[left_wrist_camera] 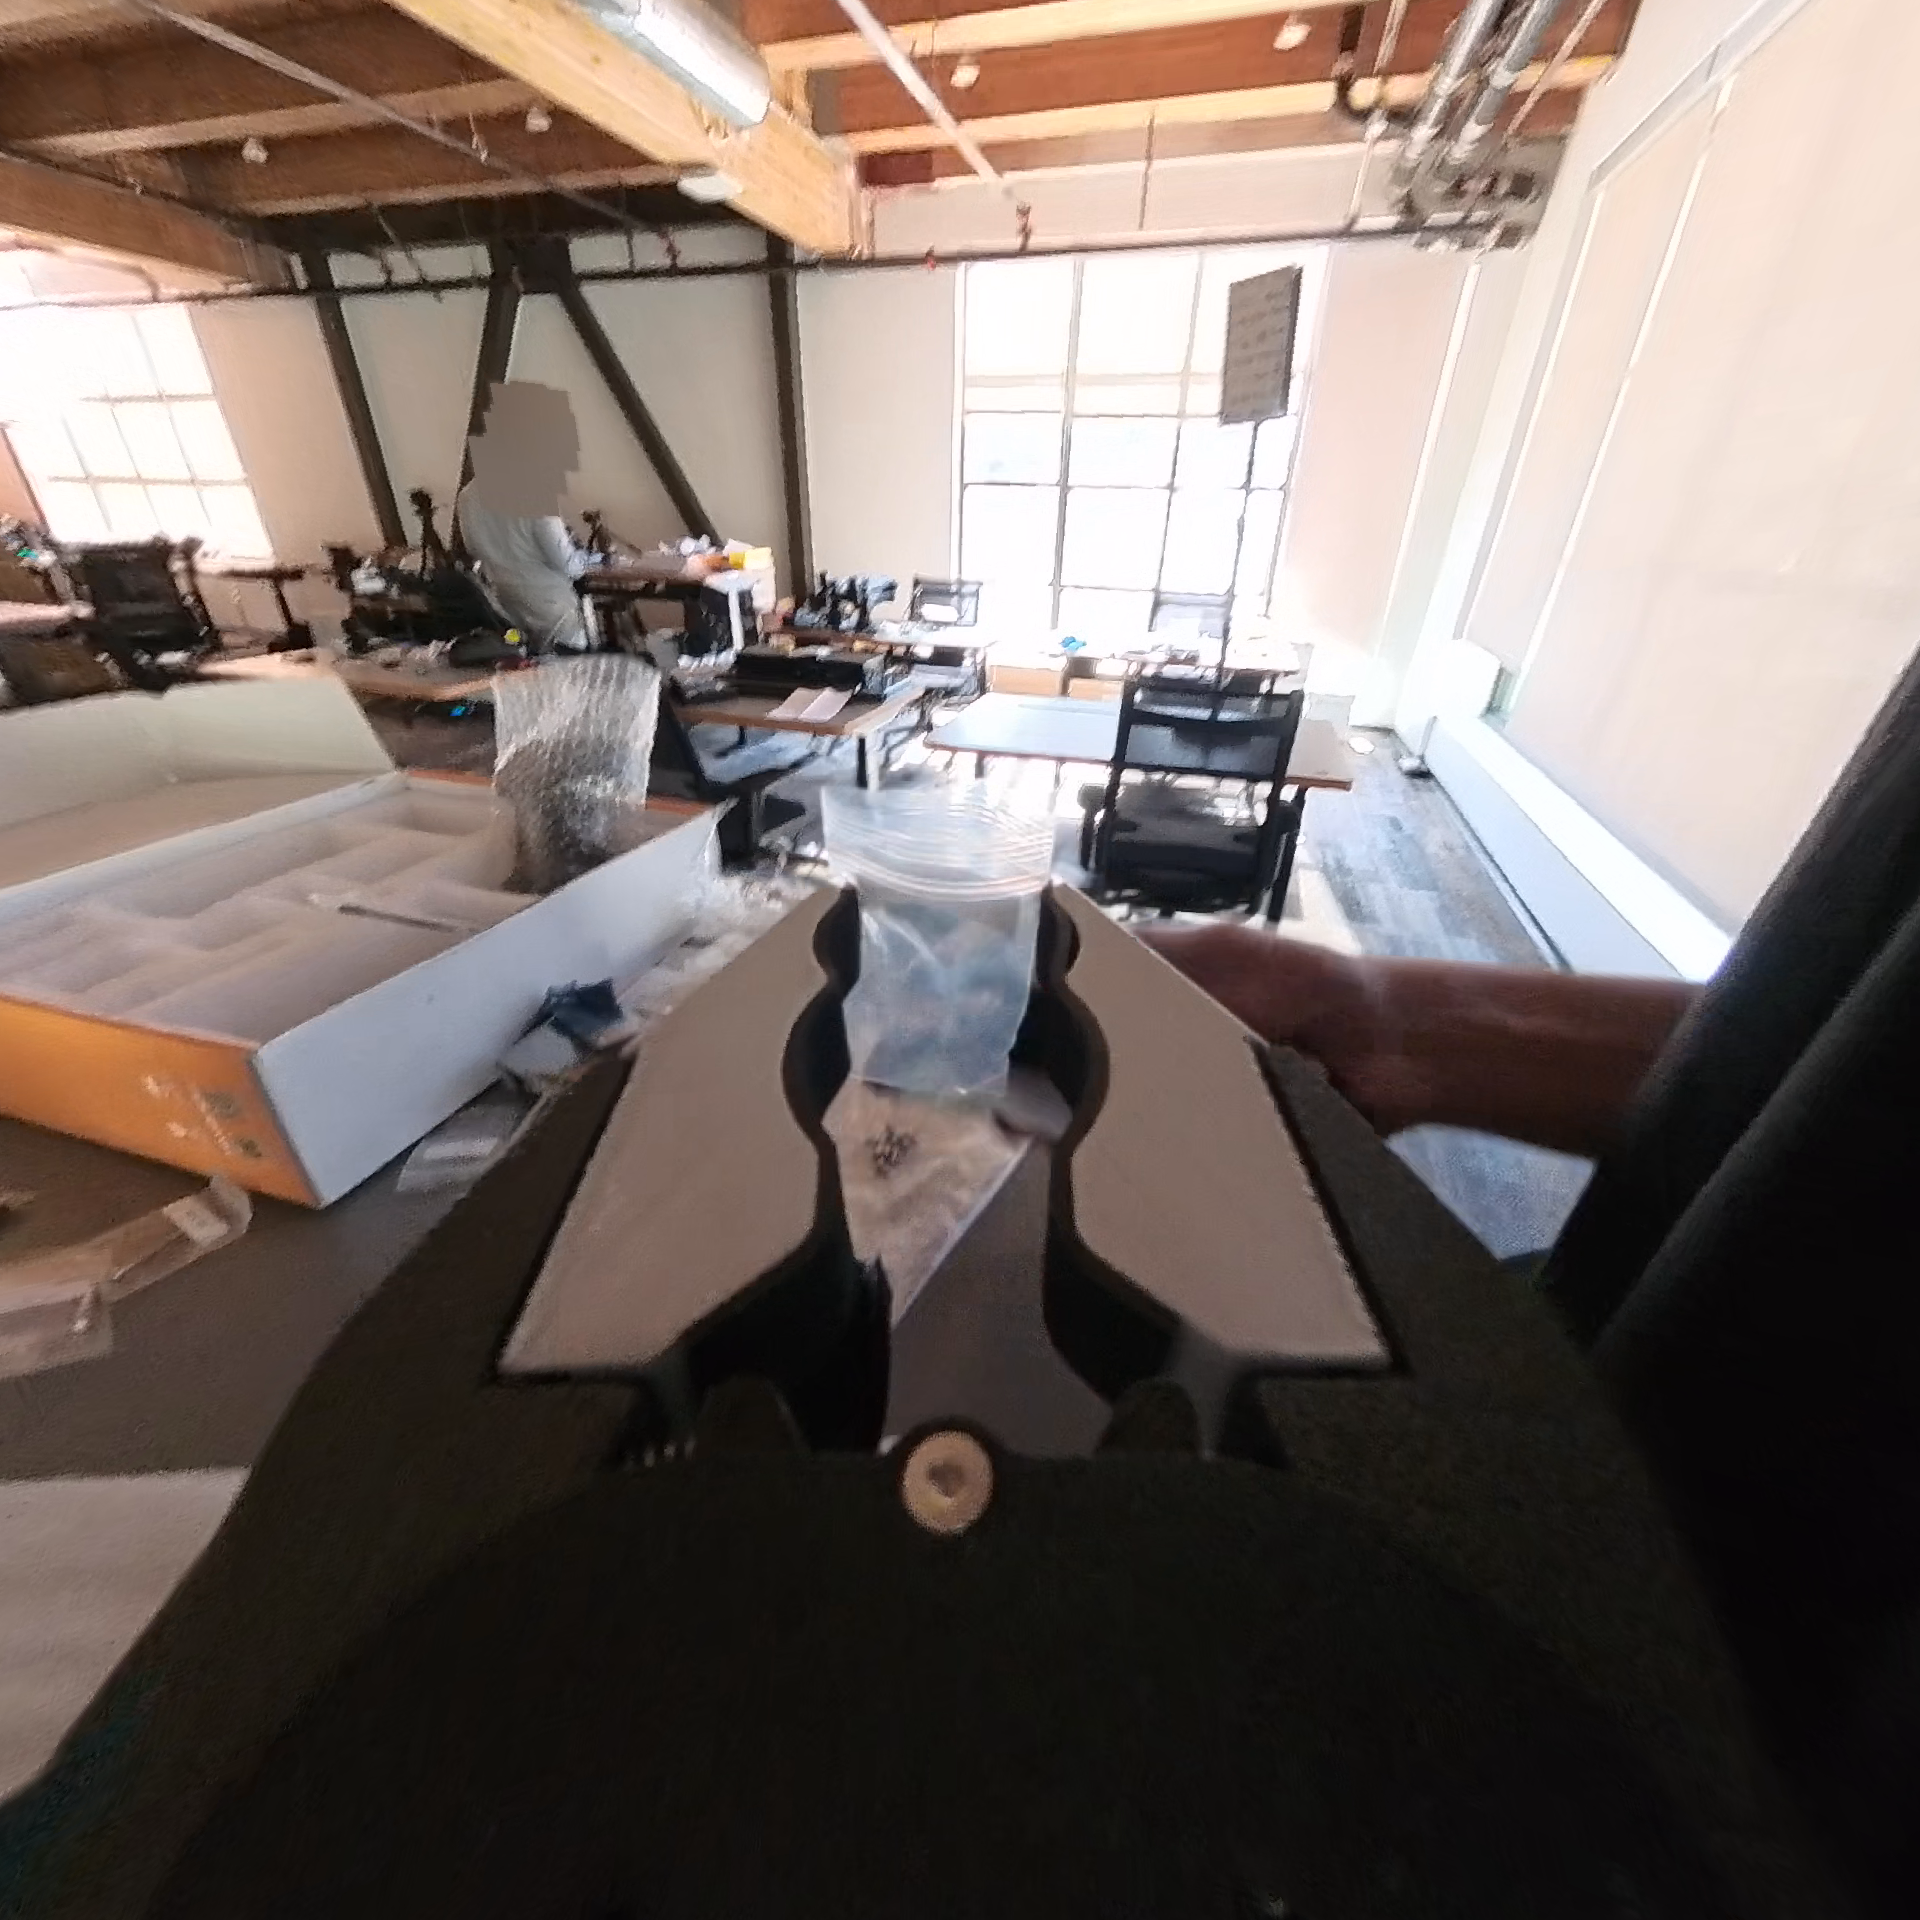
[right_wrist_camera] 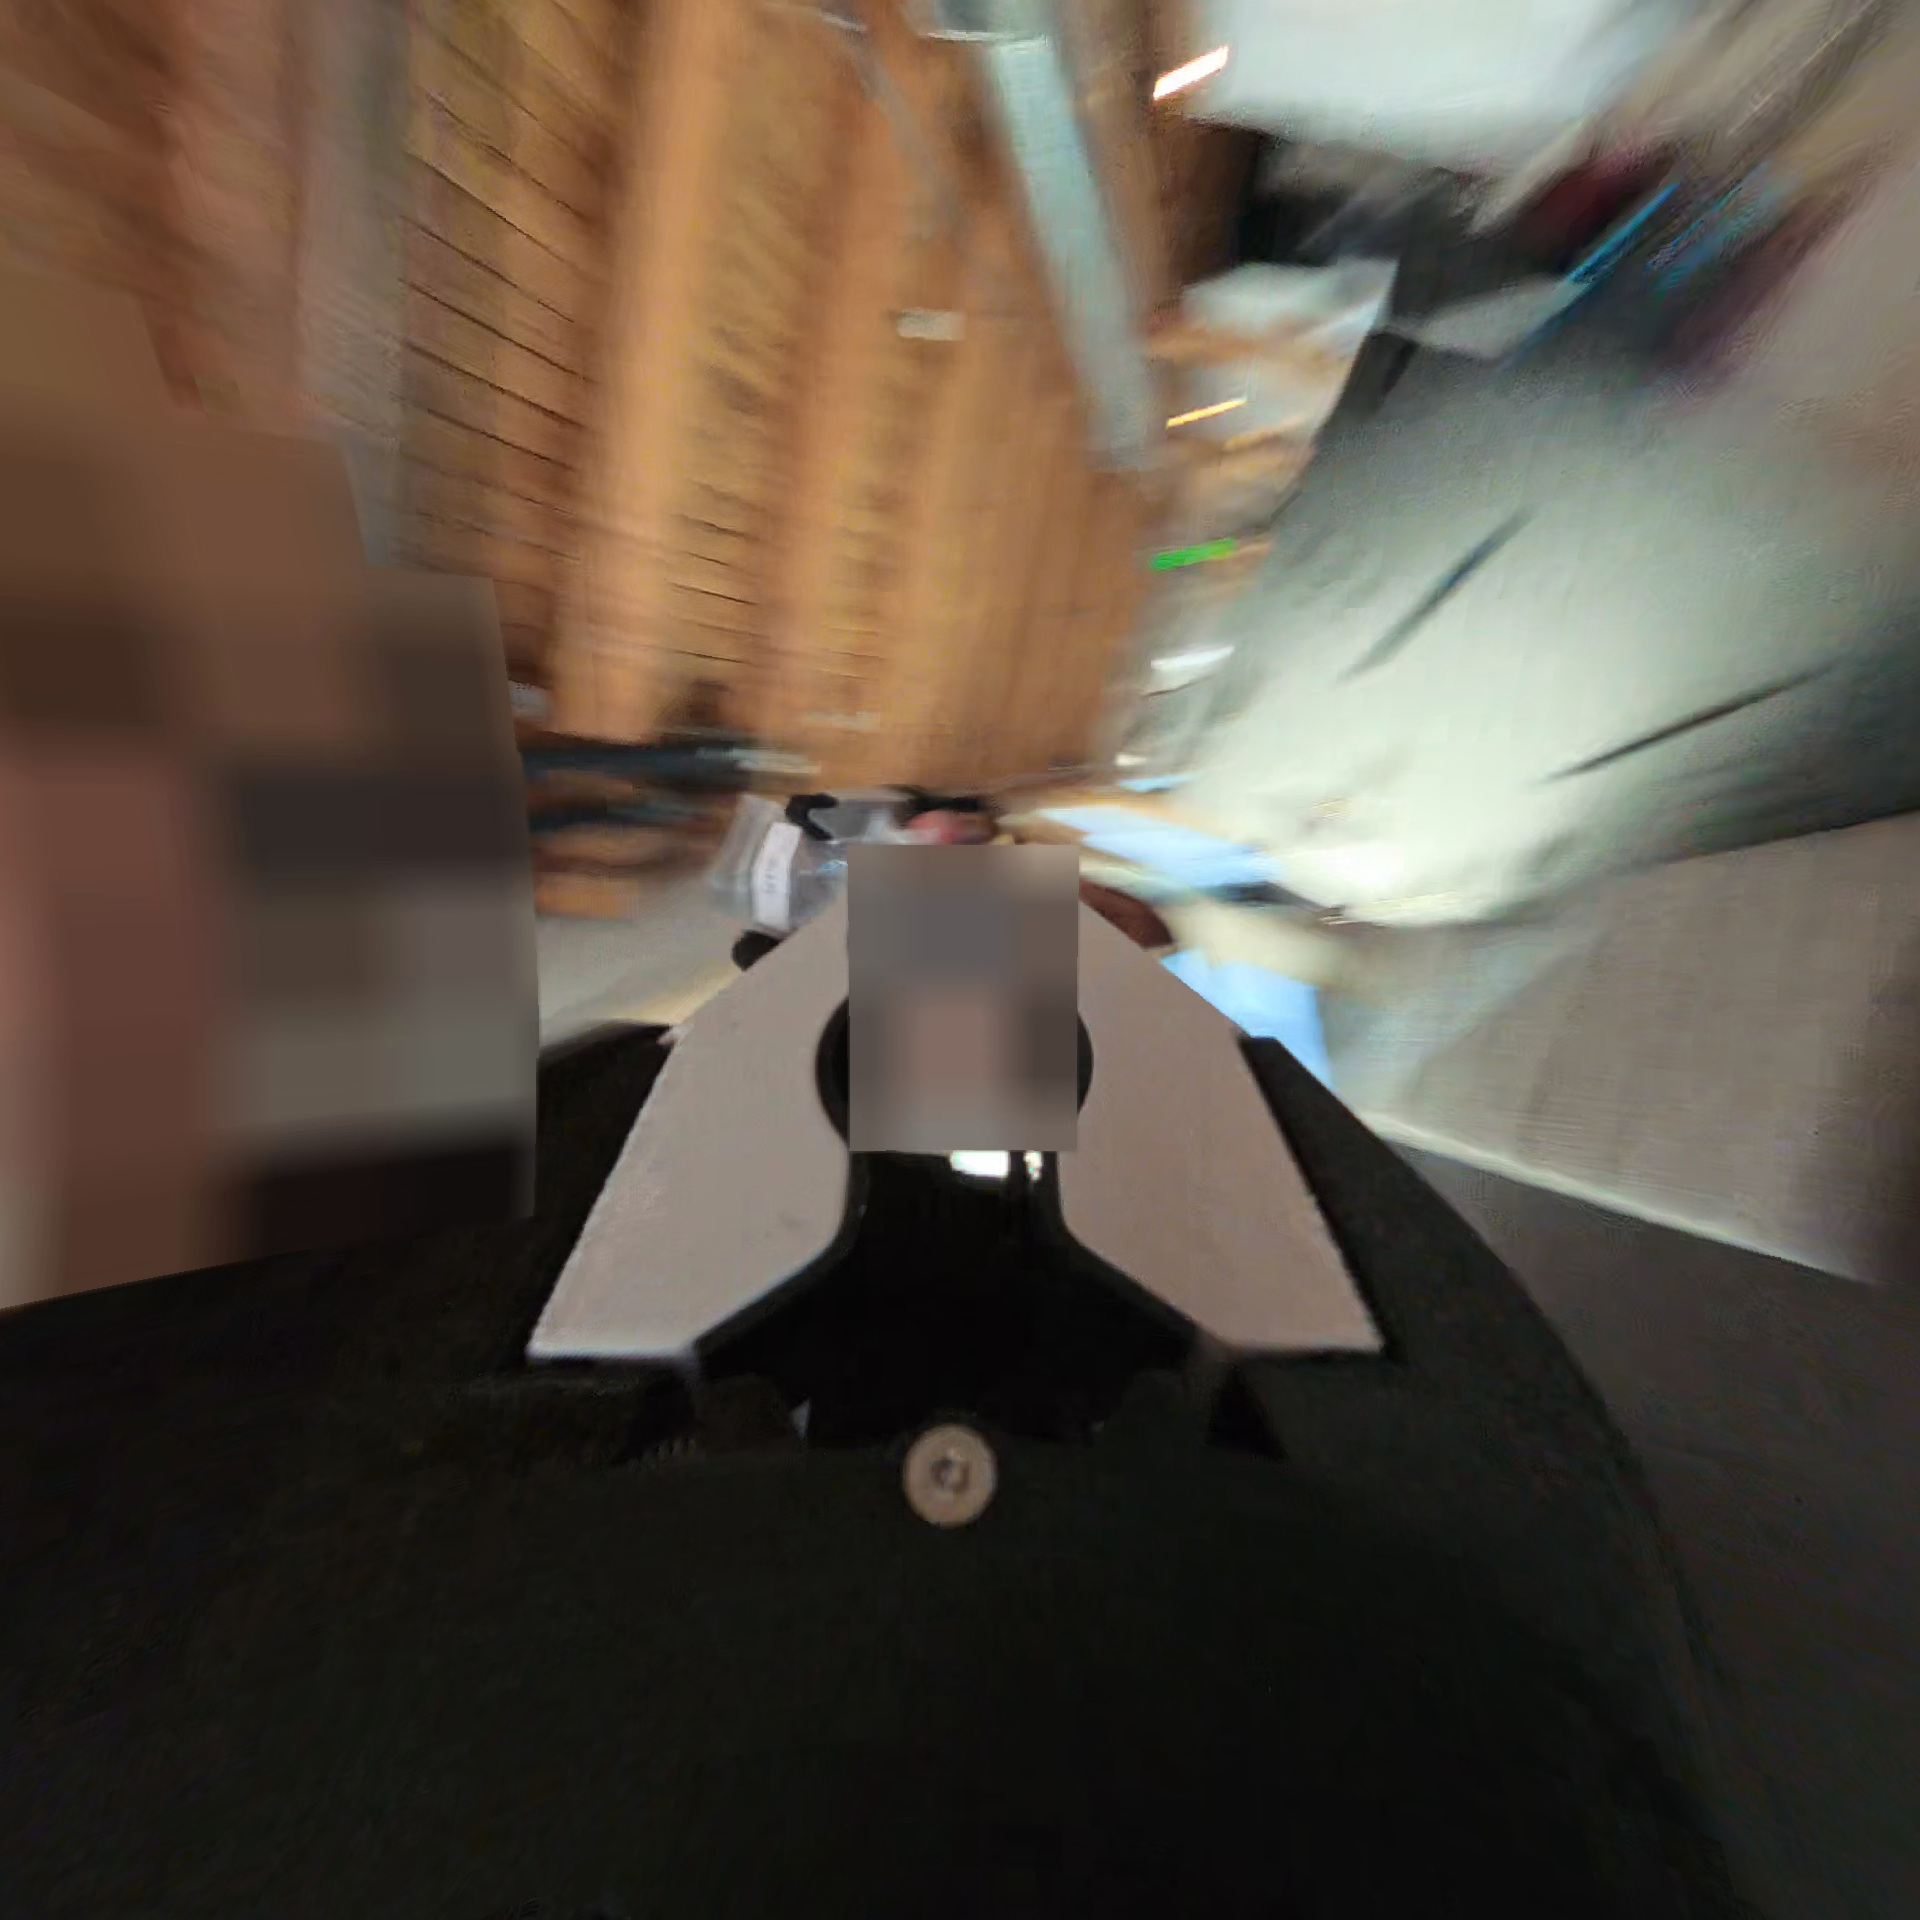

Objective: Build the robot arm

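**Left gripper [left_wrist_camera: 948, 914] pinching a clear zip bag [left_wrist_camera: 940, 940]; right gripper [right_wrist_camera: 961, 935] obscured.**
Left jaws nearly closed on the thin, crinkled plastic bag holding small blue pieces, raised clear of the grey table [left_wrist_camera: 260, 1351]. Beyond it: a long white box [left_wrist_camera: 343, 966] with moulded foam, upright bubble wrap [left_wrist_camera: 571, 779], a hand [left_wrist_camera: 1382, 1029] just right. Right wrist view is smeared and patched; its jaws cannot be judged, possibly near-closed.

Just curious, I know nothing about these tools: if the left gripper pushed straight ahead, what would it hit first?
The left gripper already has a clear zip bag between its fingers, so probably that; beyond it, depth is unclear.
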The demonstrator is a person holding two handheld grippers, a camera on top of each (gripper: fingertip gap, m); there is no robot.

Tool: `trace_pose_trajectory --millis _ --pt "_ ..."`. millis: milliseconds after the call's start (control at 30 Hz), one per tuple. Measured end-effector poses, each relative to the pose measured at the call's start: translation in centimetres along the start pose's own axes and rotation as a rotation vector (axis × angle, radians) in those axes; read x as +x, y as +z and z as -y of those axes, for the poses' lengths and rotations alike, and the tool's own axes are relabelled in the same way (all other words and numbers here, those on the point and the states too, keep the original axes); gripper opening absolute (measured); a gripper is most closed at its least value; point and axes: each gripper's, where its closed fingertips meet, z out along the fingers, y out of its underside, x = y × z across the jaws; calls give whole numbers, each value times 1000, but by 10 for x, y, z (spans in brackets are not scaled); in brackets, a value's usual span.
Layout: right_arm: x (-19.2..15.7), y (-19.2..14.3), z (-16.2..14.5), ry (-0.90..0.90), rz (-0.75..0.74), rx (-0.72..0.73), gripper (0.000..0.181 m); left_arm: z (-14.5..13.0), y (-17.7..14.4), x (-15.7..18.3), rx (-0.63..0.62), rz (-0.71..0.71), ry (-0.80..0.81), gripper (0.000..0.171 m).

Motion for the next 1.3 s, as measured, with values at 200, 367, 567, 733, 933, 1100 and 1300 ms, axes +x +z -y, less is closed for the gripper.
trace_pose_trajectory --millis 200,367,567,733,933,1100,1300 --pt "71 -163 69 -724 -1020 44 15 -59 -4 -14 -128 136 -86 32" --pt "109 -157 51 -920 -1270 -272 13 -81 3 -21 -136 200 -151 32" --pt "127 -162 46 -955 -1305 -381 20 -87 11 -24 -148 206 -134 32" --pt "127 -160 49 -933 -1253 -388 19 -96 15 -22 -183 196 -108 32" --pt "130 -161 51 -947 -1243 -428 18 -101 20 -17 -203 190 -92 31" --pt "131 -161 53 -967 -1252 -438 7 -108 26 -12 -223 174 -89 31" --pt "124 -164 57 -1025 -1289 -438 6 -118 27 -13 -246 178 -85 31"
